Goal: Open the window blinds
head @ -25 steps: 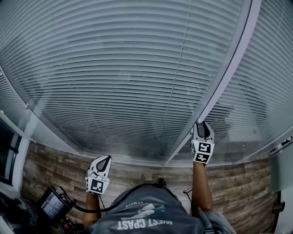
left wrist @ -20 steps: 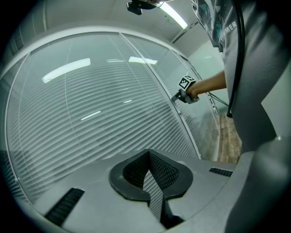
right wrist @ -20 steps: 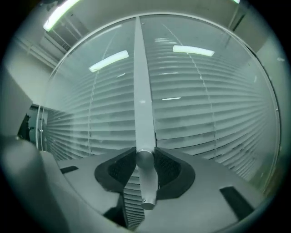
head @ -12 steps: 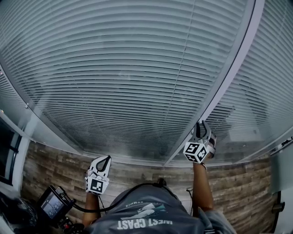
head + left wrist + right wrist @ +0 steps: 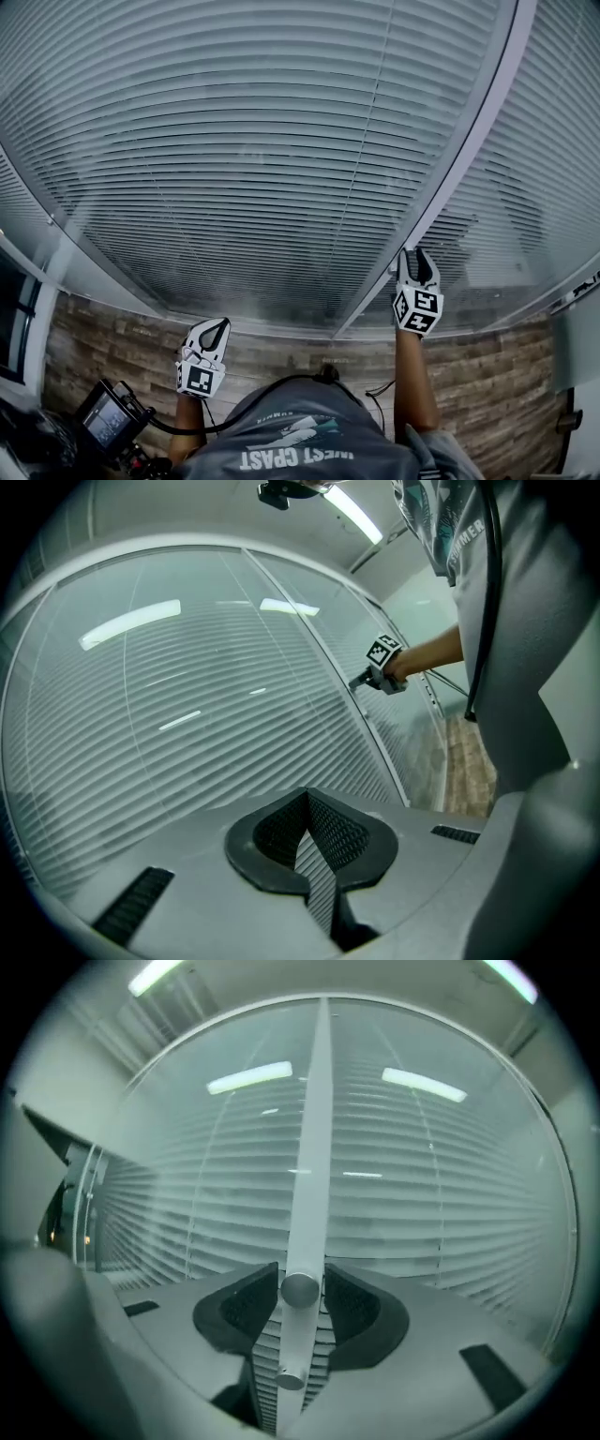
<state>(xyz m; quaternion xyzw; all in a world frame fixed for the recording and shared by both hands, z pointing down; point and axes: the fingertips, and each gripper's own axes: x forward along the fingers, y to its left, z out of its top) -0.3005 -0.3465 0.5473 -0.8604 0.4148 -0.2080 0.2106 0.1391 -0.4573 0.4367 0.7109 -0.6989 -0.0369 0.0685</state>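
Note:
Grey slatted blinds (image 5: 262, 141) hang shut behind glass panes, which a pale upright frame bar (image 5: 450, 178) divides. My right gripper (image 5: 416, 253) is raised to the foot of that bar. In the right gripper view its jaws are shut on a round knob (image 5: 300, 1290) that sticks out of the bar (image 5: 314, 1129). My left gripper (image 5: 217, 323) hangs low at the left, short of the glass, shut with nothing between its jaws (image 5: 305, 799). The left gripper view shows the right gripper (image 5: 361, 680) against the bar.
A second, smaller knob (image 5: 291, 1380) sits on the bar just under the gripped one. A wood-pattern floor (image 5: 112, 347) runs along the window's foot. A small screen device (image 5: 108, 420) with a cable is at the lower left, beside the person's body.
The right gripper rolled to one side on the knob half a second ago and now stands straight again. The left gripper has stayed put.

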